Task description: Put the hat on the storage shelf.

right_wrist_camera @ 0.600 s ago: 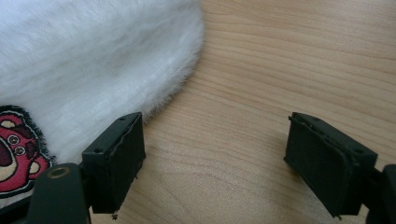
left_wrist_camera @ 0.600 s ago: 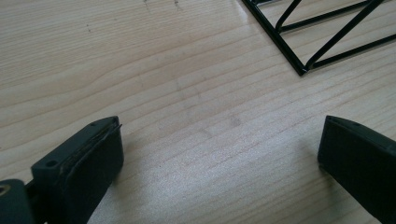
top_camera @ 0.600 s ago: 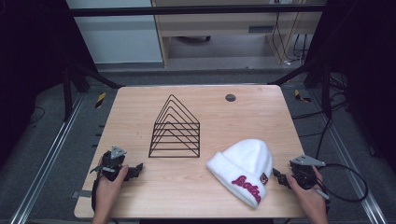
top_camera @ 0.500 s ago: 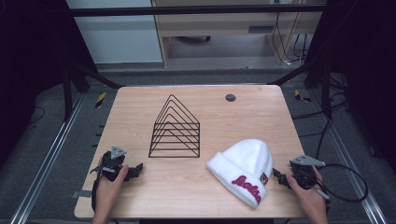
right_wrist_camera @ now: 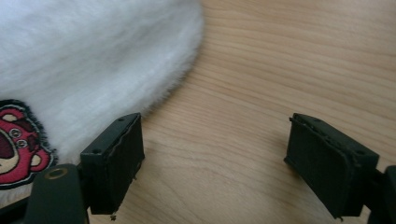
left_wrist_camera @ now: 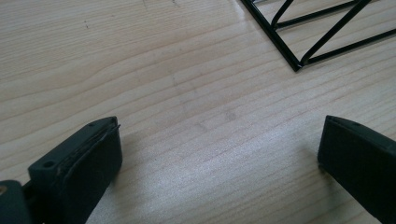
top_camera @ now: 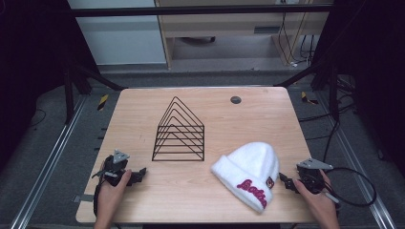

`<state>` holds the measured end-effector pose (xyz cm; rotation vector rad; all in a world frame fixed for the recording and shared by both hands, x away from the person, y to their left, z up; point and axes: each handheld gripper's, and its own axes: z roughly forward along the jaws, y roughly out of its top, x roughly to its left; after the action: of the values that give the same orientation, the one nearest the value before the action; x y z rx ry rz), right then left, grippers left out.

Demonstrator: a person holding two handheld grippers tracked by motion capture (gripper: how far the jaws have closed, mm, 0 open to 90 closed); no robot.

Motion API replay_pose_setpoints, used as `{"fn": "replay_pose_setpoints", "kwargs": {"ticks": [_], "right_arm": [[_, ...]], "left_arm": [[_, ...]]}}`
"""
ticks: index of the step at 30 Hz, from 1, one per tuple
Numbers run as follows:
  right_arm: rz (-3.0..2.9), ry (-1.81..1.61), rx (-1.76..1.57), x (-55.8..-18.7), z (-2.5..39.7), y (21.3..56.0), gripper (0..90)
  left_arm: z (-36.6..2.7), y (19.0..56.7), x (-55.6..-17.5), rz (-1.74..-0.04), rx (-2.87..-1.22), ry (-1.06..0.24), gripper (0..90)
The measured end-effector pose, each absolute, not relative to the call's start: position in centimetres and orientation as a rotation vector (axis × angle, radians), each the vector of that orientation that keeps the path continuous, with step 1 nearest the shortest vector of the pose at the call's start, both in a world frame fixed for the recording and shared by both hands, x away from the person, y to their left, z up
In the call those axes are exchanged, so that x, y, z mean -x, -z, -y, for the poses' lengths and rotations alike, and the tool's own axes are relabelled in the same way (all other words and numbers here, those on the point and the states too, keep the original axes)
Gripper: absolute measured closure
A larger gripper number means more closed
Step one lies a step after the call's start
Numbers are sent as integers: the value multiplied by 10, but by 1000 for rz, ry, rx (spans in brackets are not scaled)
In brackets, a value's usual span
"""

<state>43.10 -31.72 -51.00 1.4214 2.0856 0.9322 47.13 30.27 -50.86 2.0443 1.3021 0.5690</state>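
Since the right gripper (right_wrist_camera: 212,163) sits wide open and empty, one jaw just beside the white beanie (top_camera: 249,172) at the table's (top_camera: 143,114) near right, I'd guess it's soft, light, squashy, so pinch the folded cuff. Left gripper (left_wrist_camera: 219,163) is spread too, holding nothing, near the wire rack (top_camera: 179,133).

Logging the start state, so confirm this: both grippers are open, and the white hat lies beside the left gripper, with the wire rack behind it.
Wrong on one point: the white hat lies beside the right gripper, not the left gripper, as the high view shows. Both grippers are open, and the wire rack stands behind it.
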Motion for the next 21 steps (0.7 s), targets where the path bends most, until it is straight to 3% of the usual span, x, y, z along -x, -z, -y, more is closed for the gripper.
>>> {"fn": "replay_pose_setpoints", "kwargs": {"ticks": [7, 16, 21], "right_arm": [[-2102, -921, -1472, -435, 318, 485, 179], [-2180, -810, -1405, -461, 303, 442, 287], [-2260, -736, -1374, -483, 285, 428, 395]], "left_arm": [[-303, 509, -471, -1302, -2045, -568, 0], [-303, 508, -471, -1300, -2049, -566, 0], [-303, 508, -471, -1300, -2051, -567, 0]]}}
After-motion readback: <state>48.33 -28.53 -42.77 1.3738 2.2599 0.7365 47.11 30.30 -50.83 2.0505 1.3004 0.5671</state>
